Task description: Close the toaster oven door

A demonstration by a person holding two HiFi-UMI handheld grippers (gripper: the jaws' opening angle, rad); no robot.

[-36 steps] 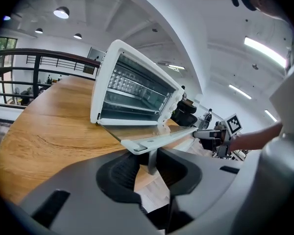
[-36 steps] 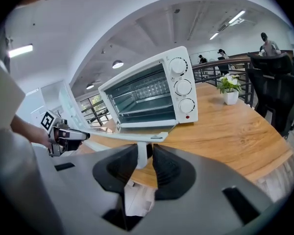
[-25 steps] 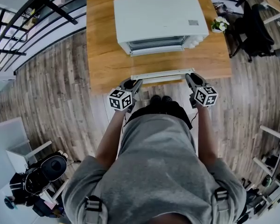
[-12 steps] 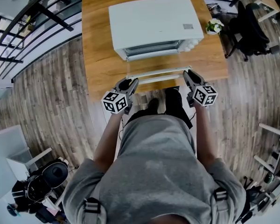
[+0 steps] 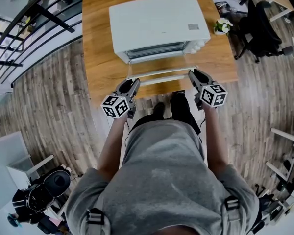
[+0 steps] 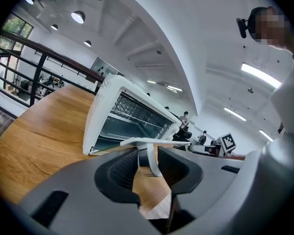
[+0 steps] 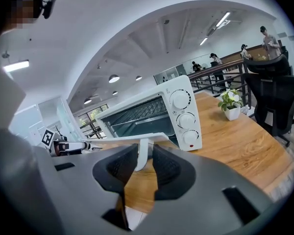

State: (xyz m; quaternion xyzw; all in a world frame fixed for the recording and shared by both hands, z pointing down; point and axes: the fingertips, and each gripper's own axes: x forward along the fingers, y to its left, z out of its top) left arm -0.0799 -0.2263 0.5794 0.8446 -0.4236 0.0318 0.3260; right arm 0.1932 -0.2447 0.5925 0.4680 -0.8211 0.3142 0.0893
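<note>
Finds the door [image 5: 161,76] swung down in front of the toaster oven [image 5: 159,26], which sits on a wooden table [image 5: 98,58]. Lies close to level, long axis running side to side across the oven's front, free edge pointing away from the oven toward the person. Shows both ends at once from the head view alone: left gripper [image 5: 135,83] at the door's left end, right gripper [image 5: 192,74] at its right end, both on the side farthest from the oven. Gives the wire rack [image 6: 130,107] inside the oven from the left gripper view only, and the three knobs [image 7: 186,120] face-on from the right gripper view only. Has a post of the handle [image 6: 154,153] standing between the left jaws, which have just been opening, with a gap beside one pad. Has the right jaws clamped on the handle's other post.
</note>
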